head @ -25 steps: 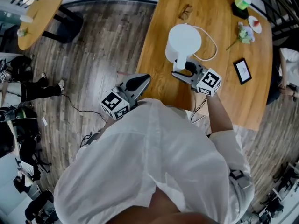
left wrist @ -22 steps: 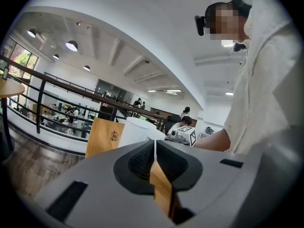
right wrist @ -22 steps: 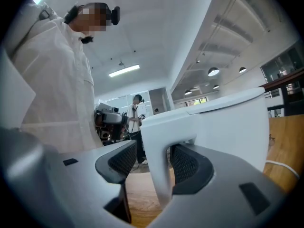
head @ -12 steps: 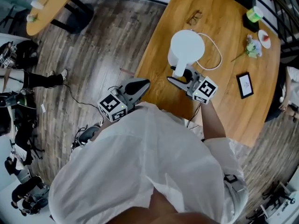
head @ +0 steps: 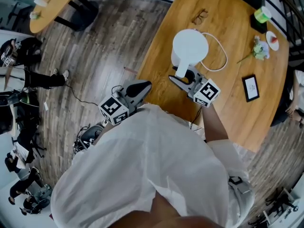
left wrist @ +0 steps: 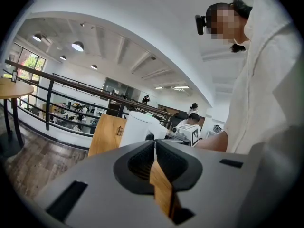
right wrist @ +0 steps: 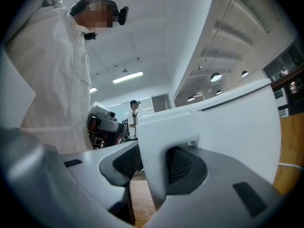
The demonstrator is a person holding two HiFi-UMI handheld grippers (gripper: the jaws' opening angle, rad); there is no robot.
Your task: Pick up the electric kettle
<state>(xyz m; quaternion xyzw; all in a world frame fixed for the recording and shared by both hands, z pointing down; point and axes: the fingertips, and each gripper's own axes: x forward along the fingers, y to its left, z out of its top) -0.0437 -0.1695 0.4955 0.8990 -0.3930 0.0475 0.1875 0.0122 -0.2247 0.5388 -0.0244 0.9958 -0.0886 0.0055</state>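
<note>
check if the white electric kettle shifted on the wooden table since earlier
No: the white electric kettle keeps its place below the eyeglasses, left of the black phone.

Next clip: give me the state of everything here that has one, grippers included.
electric kettle: upright on the table, lid down.
right gripper: jaws have just been closing, shut on the kettle's handle.
handle: between the right jaws, a pad against each side.
left gripper: jaws shut, empty, away from the kettle.
</note>
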